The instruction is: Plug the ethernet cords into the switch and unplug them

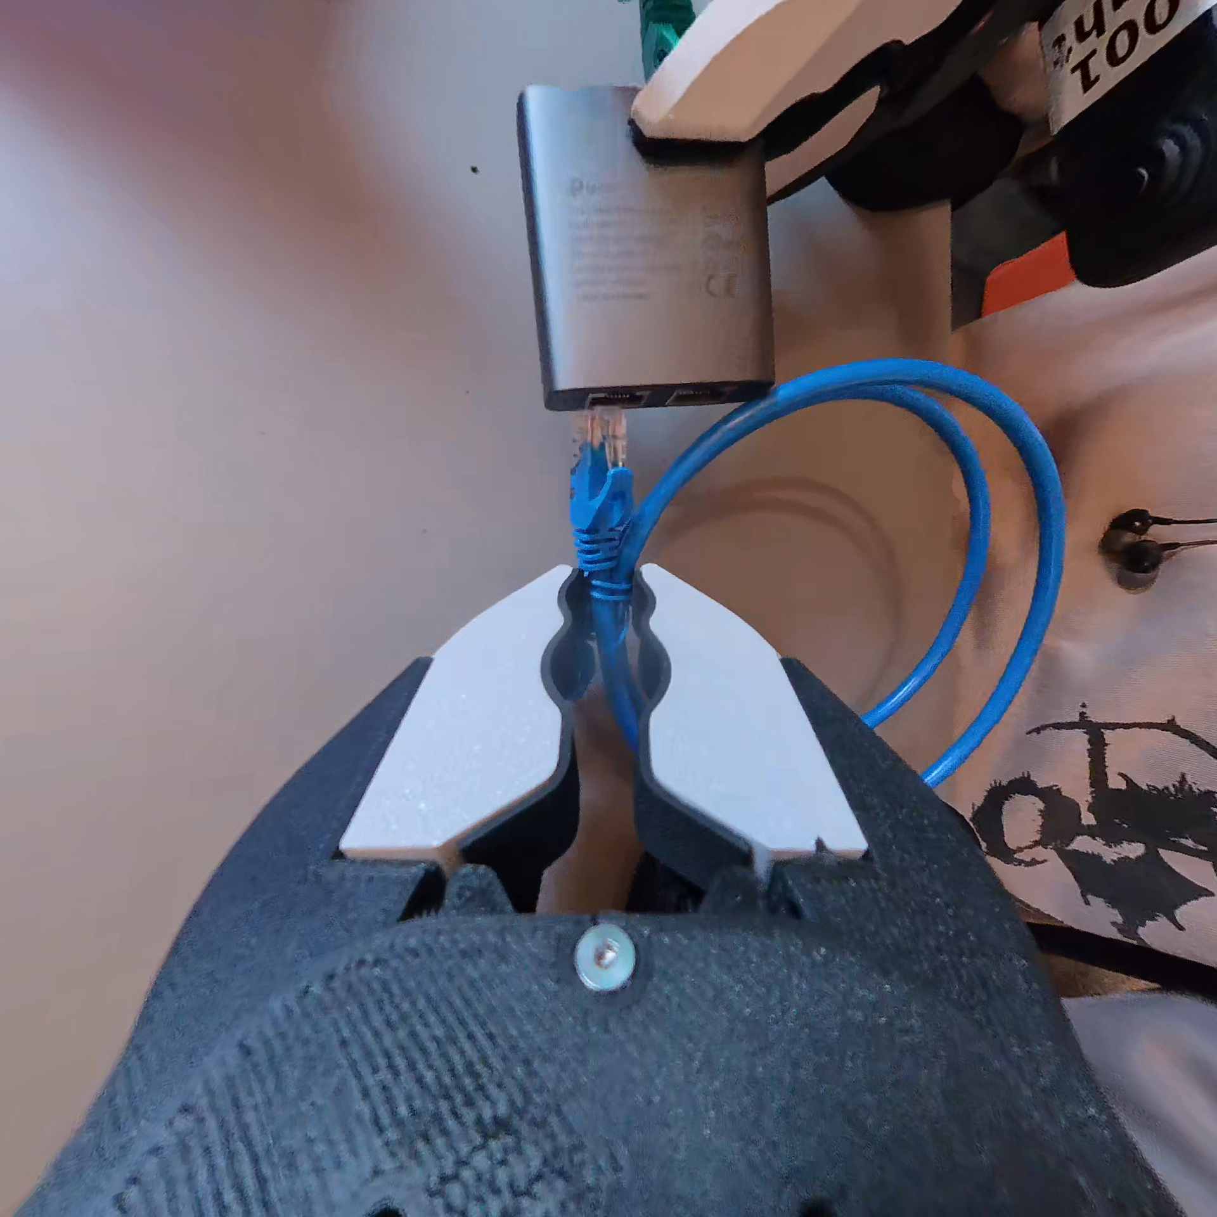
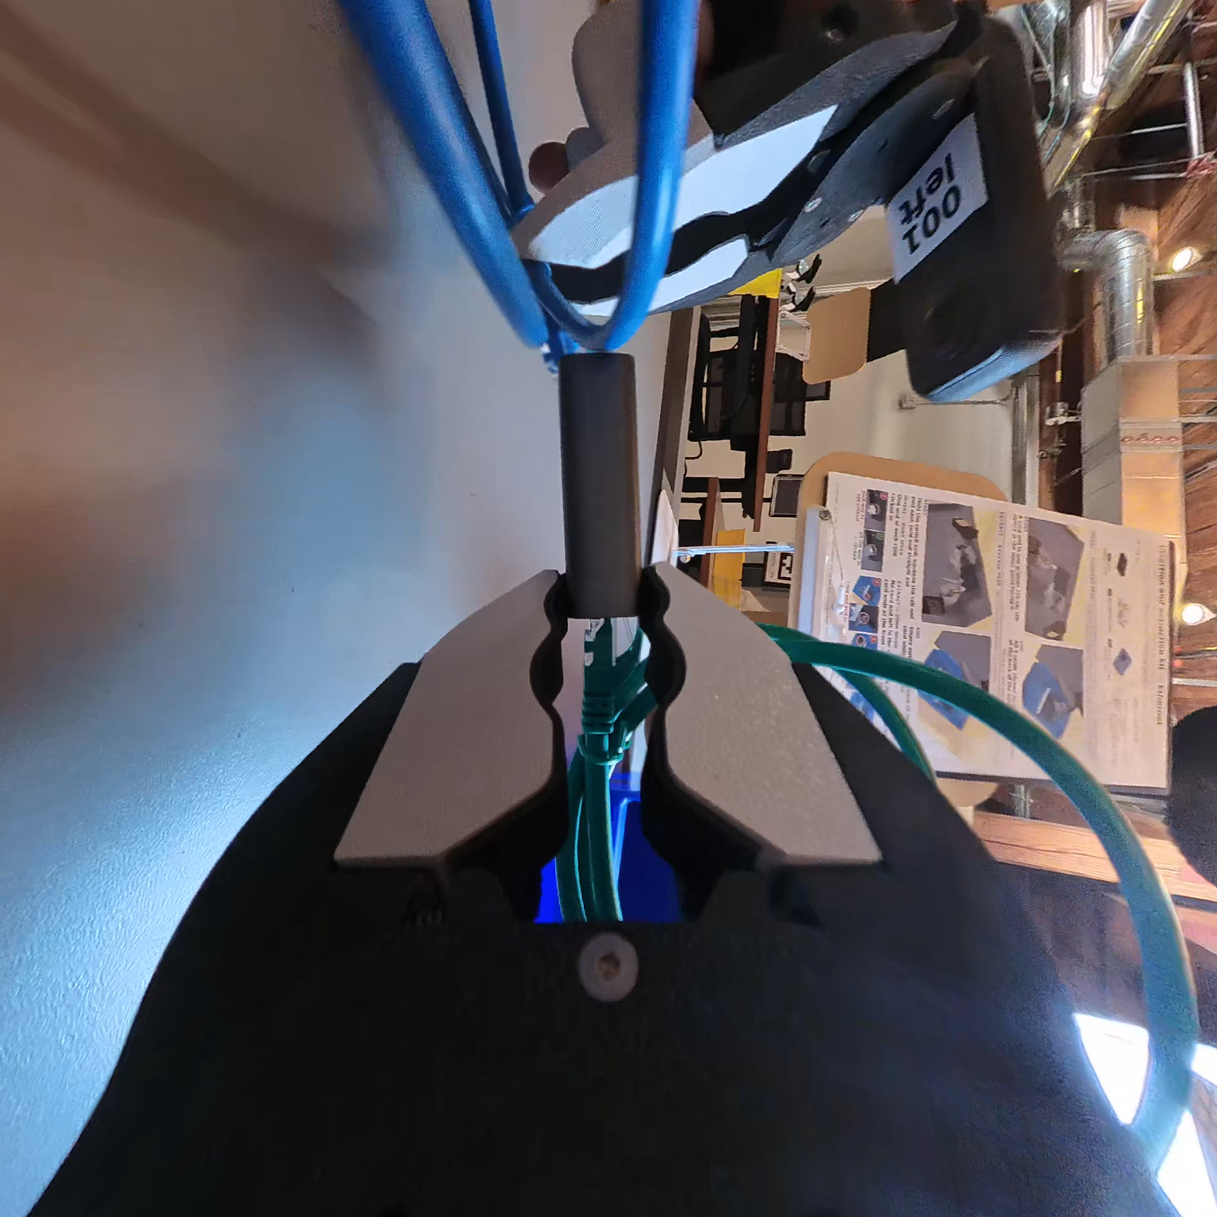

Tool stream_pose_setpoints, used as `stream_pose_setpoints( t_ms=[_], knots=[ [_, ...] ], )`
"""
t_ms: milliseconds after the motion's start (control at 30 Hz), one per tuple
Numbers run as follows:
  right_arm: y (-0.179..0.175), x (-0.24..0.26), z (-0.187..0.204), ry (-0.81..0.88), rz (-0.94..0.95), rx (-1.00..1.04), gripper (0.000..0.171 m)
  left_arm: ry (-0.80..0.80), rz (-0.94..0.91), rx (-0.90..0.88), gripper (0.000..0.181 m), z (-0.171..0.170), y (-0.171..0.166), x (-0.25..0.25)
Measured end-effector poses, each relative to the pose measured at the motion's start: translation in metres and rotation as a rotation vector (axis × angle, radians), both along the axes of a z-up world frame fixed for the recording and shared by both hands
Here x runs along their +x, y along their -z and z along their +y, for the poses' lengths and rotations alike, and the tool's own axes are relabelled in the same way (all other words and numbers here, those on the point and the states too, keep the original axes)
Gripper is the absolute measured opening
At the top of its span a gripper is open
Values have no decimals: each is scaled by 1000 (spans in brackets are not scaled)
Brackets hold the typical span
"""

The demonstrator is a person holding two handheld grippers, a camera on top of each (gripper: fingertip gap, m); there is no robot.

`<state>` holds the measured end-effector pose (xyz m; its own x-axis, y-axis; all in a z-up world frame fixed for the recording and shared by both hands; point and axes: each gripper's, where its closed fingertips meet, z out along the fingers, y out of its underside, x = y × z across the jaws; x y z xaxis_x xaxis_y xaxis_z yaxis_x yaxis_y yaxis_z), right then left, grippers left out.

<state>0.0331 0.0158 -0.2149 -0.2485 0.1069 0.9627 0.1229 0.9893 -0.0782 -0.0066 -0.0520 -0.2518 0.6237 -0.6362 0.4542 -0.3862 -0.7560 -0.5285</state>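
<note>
In the left wrist view, my left gripper is shut on the blue ethernet cord just behind its boot. The cord's clear plug points at the left port of the grey switch, with its tip at the port's mouth. The right port beside it is empty. My right gripper is shut on the switch, seen edge-on in its own view, and holds it in the air. A green cord runs from the switch's near end between the right fingers. The left gripper shows beyond the blue loops.
A person's white printed shirt with black earphones is at the right. A pale surface lies behind the switch. In the right wrist view a poster board stands at the right, and something blue shows below the fingers. The tips of one gripper are about 9 centimeters away from the tips of the other.
</note>
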Motion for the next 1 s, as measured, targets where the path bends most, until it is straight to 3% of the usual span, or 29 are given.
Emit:
stream_pose_setpoints(
  t_ms=[733, 1000],
  knots=[
    [4, 7, -14, -43, 32, 148, 21, 33, -189, -154, 14, -17, -10, 12],
    [-1, 13, -12, -57, 58, 135, 21, 31, -333, -111, 13, -17, -26, 20]
  ],
)
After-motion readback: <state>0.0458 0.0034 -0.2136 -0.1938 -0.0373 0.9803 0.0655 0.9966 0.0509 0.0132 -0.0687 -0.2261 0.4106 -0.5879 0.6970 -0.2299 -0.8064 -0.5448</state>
